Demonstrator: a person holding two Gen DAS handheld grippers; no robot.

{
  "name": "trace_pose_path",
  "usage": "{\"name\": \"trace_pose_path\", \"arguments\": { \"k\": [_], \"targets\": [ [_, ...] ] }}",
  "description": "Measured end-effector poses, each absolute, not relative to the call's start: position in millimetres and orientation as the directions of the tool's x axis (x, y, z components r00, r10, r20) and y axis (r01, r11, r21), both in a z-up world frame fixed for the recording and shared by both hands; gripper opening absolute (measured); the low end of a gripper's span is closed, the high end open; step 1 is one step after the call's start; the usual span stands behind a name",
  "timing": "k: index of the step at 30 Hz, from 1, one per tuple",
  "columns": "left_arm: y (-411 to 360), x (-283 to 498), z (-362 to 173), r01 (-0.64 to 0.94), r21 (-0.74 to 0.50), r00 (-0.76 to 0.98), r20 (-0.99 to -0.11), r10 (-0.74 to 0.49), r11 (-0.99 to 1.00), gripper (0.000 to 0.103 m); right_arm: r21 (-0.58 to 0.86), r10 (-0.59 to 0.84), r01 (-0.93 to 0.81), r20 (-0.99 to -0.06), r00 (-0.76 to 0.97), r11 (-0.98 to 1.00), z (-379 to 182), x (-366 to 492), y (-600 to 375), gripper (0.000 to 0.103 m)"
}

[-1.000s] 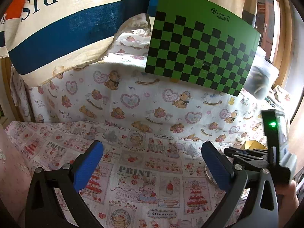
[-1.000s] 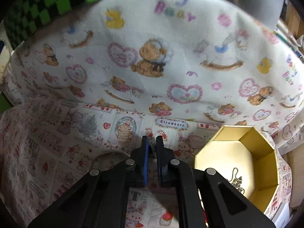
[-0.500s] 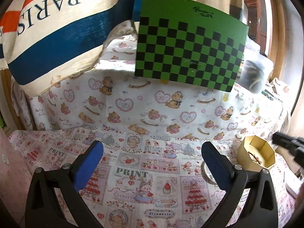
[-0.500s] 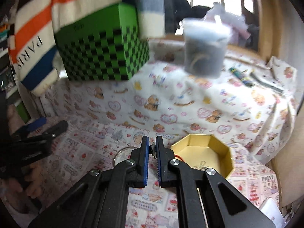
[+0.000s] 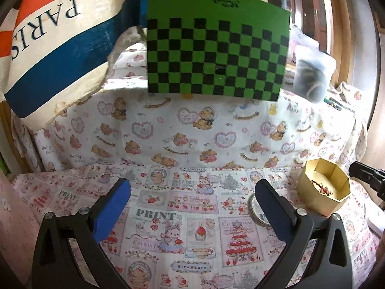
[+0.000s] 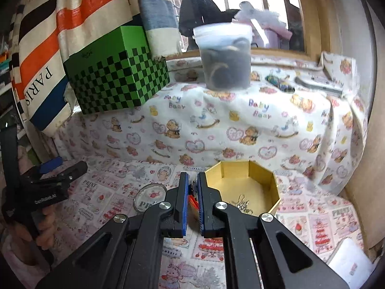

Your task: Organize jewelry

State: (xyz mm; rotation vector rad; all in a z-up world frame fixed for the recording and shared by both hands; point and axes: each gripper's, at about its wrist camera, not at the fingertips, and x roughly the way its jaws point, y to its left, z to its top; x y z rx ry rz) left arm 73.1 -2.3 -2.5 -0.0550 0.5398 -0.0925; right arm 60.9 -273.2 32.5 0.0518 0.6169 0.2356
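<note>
A gold octagonal box (image 6: 262, 180) (image 5: 312, 192) stands open on the printed cloth, with a chain (image 6: 240, 204) (image 5: 321, 189) lying inside. My right gripper (image 6: 192, 187) hovers just left of the box. Its jaws are shut on a small piece of jewelry (image 6: 193, 198) with red on it. In the left wrist view only the right gripper's tip (image 5: 361, 173) shows, at the right edge beside the box. My left gripper (image 5: 192, 204) (image 6: 60, 166) is wide open and holds nothing; a hand grips it further left. A clear round lid (image 6: 150, 197) (image 5: 253, 208) lies flat between the two grippers.
A raised ledge draped in teddy-bear cloth (image 6: 240, 125) runs along the back. On it stand a green checkered box (image 5: 216, 55) (image 6: 115, 77) and a lidded plastic tub (image 6: 225, 57) (image 5: 312, 77). A striped "PARIS" fabric (image 5: 60, 36) hangs at the back left. A white object (image 6: 349, 260) lies front right.
The right gripper has pulled back and risen, still shut on the small piece; its view widened from the box to the whole ledge. It slid rightward out of the left view, uncovering the box there.
</note>
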Motion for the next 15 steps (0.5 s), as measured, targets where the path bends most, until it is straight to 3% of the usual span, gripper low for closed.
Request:
{"name": "trace_pose_path", "arguments": {
  "k": [10,15],
  "targets": [
    [-36,70,-9,0.211,-0.087,0.792,-0.569,-0.222,0.974,0.102,0.159,0.243,-0.185,-0.564,0.789,0.97,30,61,-291,0.008],
    [-53,73,6,0.245,-0.129,0.755,-0.597,-0.273,0.961,0.095,0.168,0.244,-0.18,-0.561,0.791,0.969,32,60,-294,0.008]
  ]
}}
